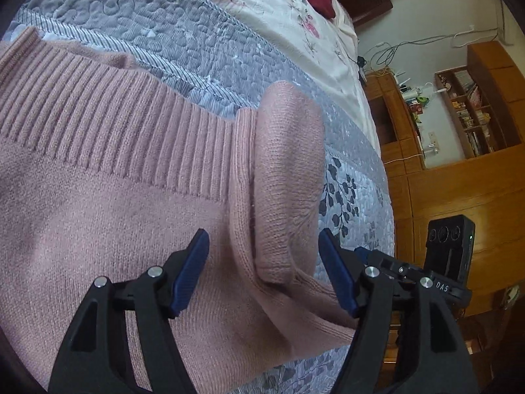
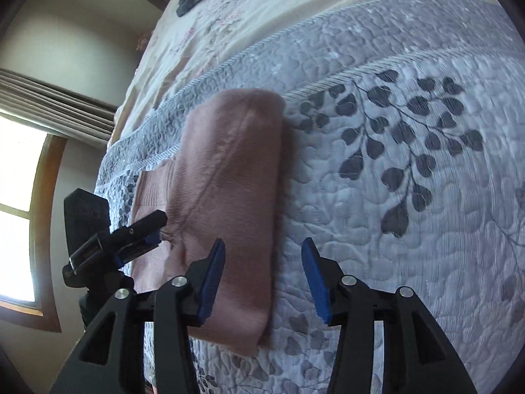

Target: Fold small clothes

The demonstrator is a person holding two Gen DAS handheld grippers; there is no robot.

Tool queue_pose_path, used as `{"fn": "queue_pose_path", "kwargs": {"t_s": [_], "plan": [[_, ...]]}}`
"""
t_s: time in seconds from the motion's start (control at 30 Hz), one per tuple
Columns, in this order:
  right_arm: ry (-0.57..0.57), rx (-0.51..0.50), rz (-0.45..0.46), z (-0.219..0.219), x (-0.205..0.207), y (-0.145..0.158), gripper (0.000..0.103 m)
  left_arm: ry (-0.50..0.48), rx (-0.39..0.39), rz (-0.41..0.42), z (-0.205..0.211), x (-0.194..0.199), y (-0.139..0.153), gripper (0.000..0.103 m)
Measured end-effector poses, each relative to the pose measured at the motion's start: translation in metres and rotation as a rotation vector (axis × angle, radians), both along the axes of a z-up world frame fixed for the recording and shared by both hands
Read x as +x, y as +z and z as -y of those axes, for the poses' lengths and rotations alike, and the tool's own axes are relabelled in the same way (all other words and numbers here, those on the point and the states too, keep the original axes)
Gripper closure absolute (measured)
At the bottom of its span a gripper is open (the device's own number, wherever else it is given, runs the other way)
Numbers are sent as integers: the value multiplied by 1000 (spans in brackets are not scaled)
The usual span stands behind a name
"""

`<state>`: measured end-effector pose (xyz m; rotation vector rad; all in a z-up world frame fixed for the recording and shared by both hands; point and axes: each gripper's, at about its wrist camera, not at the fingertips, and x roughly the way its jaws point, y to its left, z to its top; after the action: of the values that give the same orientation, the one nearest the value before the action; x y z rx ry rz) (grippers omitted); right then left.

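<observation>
**Both grippers spread wide over the pink sweater**

I take the pink knit sweater [image 1: 115,197] as my landmark; it lies on the grey quilted bedspread [image 1: 183,32], partly folded. From the left wrist camera my left gripper [image 1: 264,269] sits above the sweater's body, jaws wide apart and gripping nothing. Between its blue pads [image 1: 192,272] I see a sleeve [image 1: 285,170] folded over and lying along the sweater's side edge. The ribbed band [image 1: 108,111] runs across the sweater beyond the gripper. Past the sweater's edge, to the side, stand wooden shelves [image 1: 472,111], and the other gripper's black body shows just beside the sleeve.

From the right wrist camera my right gripper [image 2: 262,272] hangs over the sweater's [image 2: 229,177] long folded edge, jaws also wide and empty: one pad is over the knit, the other over bare bedspread [image 2: 410,164] with its dark leaf print. The left gripper [image 2: 144,233] shows at the sweater's far side, touching or just above the fabric; I cannot tell which. A window [image 2: 19,197] lies beyond it.
</observation>
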<state>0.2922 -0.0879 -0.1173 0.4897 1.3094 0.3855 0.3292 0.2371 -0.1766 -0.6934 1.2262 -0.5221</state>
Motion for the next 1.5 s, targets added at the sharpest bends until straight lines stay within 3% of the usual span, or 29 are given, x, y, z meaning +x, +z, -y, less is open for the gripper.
{"fn": "queue_pose_path", "kwargs": {"t_s": [0.23,0.37,0.43,0.5,0.53,0.77,0.93,1.13,1.5], "plan": [[8,-28,-34,2,-21,-37,54,5,-17,-9,11,10,-7,40],[-1,-1,-43,-1,-30,-47,54,-7,-21,-18,20,15,-9,51],[-4,-4,-40,-1,-33,-49,54,-3,-22,-24,23,17,-12,59],[-5,-1,-39,0,-35,-50,54,17,-37,-26,22,16,-14,75],[-7,2,-38,3,-39,-50,54,32,-51,-21,21,16,-13,77],[8,-20,-6,0,-50,-39,54,57,-82,110,5,-6,28,82],[38,-19,24,-19,-55,-28,54,100,-112,157,-34,-19,52,83],[86,-8,56,-46,-53,-16,54,179,-92,181,-99,-27,70,83],[197,6,74,-101,-57,-12,54,326,-68,120,-202,-43,46,85]]}}
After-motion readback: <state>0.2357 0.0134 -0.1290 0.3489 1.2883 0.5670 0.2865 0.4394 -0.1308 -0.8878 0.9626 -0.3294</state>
